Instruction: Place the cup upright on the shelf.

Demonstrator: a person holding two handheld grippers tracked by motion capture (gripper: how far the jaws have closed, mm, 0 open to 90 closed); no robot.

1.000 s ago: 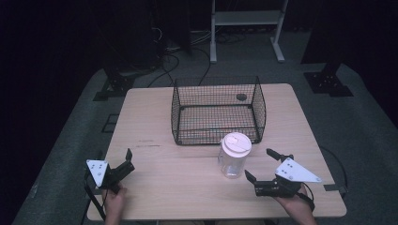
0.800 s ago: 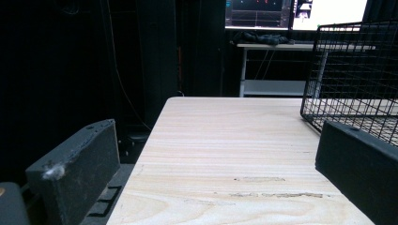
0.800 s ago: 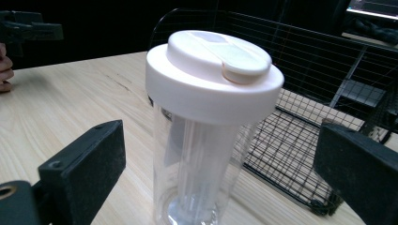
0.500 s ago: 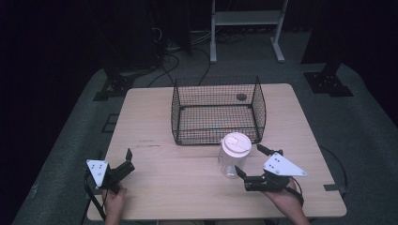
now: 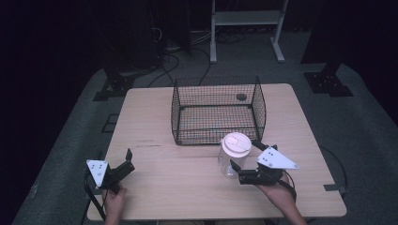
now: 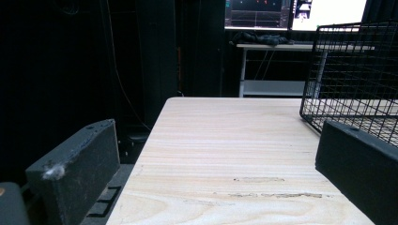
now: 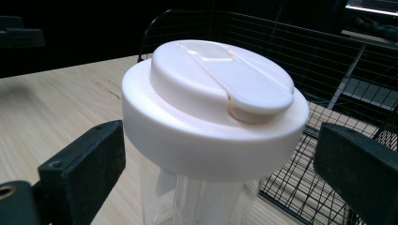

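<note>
A clear jar (image 5: 229, 164) with a white lid (image 5: 236, 145) stands upright on the wooden table (image 5: 155, 117), just in front of a black wire basket (image 5: 216, 80). My right gripper (image 5: 244, 154) is open, with one jaw on each side of the jar below the lid. In the right gripper view the white lid (image 7: 216, 108) sits between the two black jaws, with a gap showing between the left jaw and the clear wall. My left gripper (image 5: 129, 160) rests open near the table's front left corner with nothing between its jaws.
The basket (image 6: 356, 70) is open-topped and holds a small dark round object (image 5: 241, 97) at its back right. A metal stand (image 5: 246, 18) and cables lie on the floor beyond the table. Bare tabletop (image 6: 225, 140) stretches ahead of the left gripper.
My right gripper has moved left and forward from the table's front right until its open jaws flank the jar. The left gripper and the jar have stayed put.
</note>
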